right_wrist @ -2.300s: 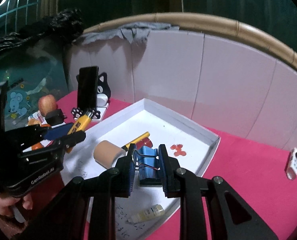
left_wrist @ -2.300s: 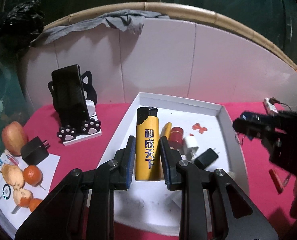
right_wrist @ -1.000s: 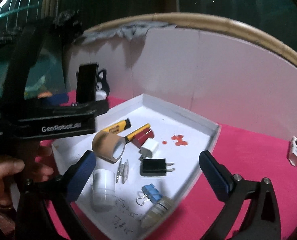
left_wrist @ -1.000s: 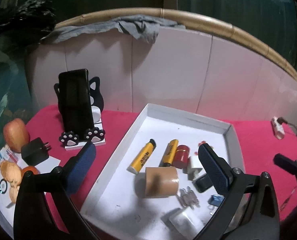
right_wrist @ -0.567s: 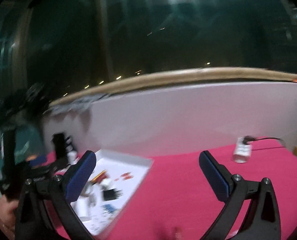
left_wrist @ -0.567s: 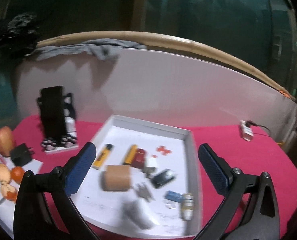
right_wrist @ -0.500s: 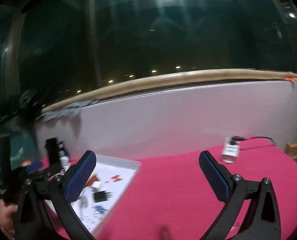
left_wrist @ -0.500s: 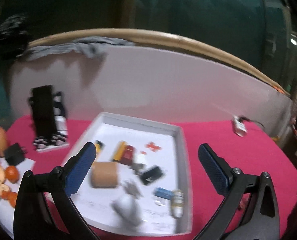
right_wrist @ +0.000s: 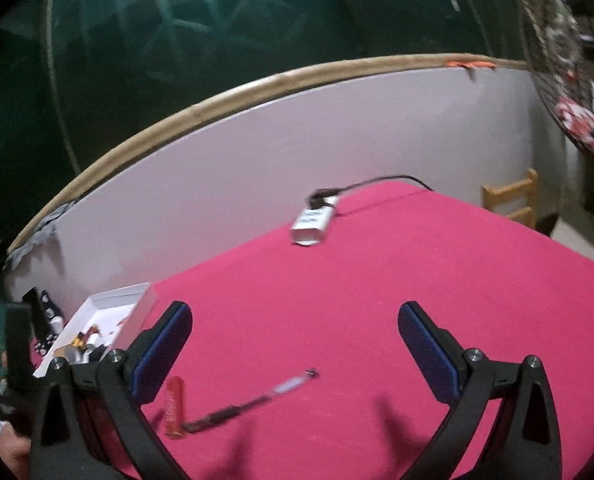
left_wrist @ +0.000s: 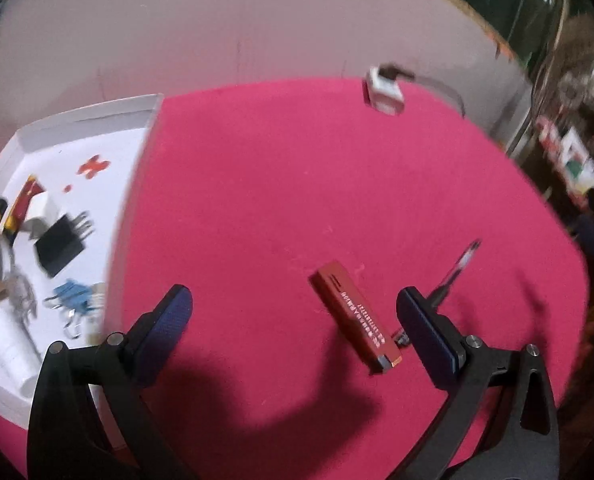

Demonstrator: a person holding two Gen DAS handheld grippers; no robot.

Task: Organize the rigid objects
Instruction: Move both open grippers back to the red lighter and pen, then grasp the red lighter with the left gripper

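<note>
A red lighter (left_wrist: 355, 316) lies on the pink cloth between the spread fingers of my left gripper (left_wrist: 295, 326), nearer the right finger; the gripper is open and empty. A thin pen (left_wrist: 455, 274) lies just beyond that finger. In the right wrist view the red lighter (right_wrist: 175, 406) and the pen (right_wrist: 253, 400) lie low and left, below my open, empty right gripper (right_wrist: 295, 346). The white tray (left_wrist: 145, 120) at the left holds a black charger (left_wrist: 61, 244), a blue binder clip (left_wrist: 73, 294), a tape roll and other small items.
A white adapter with a black cable (right_wrist: 313, 222) lies near the white back wall; it also shows in the left wrist view (left_wrist: 383, 94). A phone stand (right_wrist: 43, 314) stands beyond the tray (right_wrist: 117, 300). The pink table's right edge drops off near a wooden chair (right_wrist: 511, 200).
Both grippers opened, leaving the yellow lighter and blue clip in the tray, then swung right. The red lighter and pen are now in front of them.
</note>
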